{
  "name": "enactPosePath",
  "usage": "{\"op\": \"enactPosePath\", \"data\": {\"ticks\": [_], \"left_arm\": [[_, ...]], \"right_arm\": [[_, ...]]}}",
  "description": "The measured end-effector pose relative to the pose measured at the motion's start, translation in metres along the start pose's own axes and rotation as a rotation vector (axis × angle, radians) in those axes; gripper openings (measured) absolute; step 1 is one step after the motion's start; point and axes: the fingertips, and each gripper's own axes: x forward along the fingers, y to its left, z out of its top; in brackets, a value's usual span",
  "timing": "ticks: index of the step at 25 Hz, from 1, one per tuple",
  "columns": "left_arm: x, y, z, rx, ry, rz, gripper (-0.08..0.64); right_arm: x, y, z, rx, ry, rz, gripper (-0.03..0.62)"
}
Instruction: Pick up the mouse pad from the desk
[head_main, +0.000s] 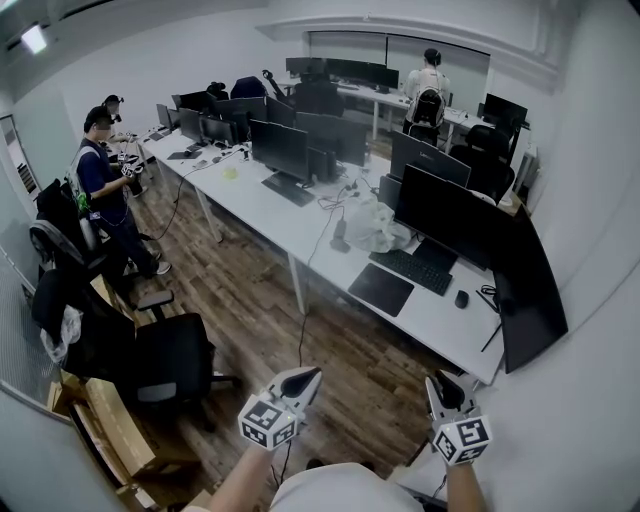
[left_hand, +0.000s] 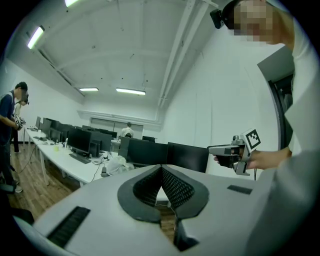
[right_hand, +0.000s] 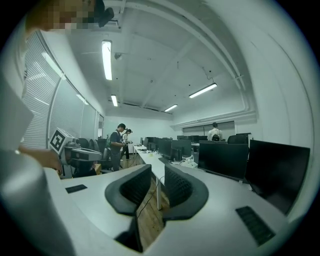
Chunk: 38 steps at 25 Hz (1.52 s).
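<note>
The mouse pad (head_main: 381, 289) is a black rectangle lying flat on the long white desk (head_main: 450, 330), just left of a keyboard (head_main: 412, 270). Both grippers are held low in front of me, over the wood floor and well short of the desk. My left gripper (head_main: 311, 373) (left_hand: 161, 168) has its jaws touching at the tips, with nothing in them. A narrow gap shows between the jaws of my right gripper (head_main: 436, 381) (right_hand: 157, 168), and nothing is in it. The left gripper view also catches the right gripper (left_hand: 222, 149) at its right side.
A mouse (head_main: 461, 298), a row of dark monitors (head_main: 445, 215) and a crumpled plastic bag (head_main: 375, 226) share the desk. A black office chair (head_main: 168, 360) and cardboard boxes (head_main: 110, 430) stand at the left. People stand at the far left (head_main: 100, 180) and the back (head_main: 428, 90).
</note>
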Motion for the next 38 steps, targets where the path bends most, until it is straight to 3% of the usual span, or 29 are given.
{"op": "enactPosePath", "data": {"ticks": [9, 15, 30, 38], "left_arm": [[-0.013, 0.013, -0.002, -0.005, -0.012, -0.022, 0.018], [-0.022, 0.021, -0.005, -0.004, -0.017, -0.048, 0.017], [-0.042, 0.048, -0.016, -0.020, -0.015, -0.074, 0.018], [-0.035, 0.064, -0.024, -0.034, 0.007, -0.060, 0.018]], "right_arm": [[0.007, 0.012, 0.000, 0.038, -0.005, -0.022, 0.204], [0.011, 0.023, -0.001, 0.048, -0.001, -0.045, 0.244], [0.014, 0.055, -0.015, 0.055, 0.036, -0.086, 0.262], [0.033, 0.049, -0.022, 0.058, 0.060, -0.086, 0.264]]}}
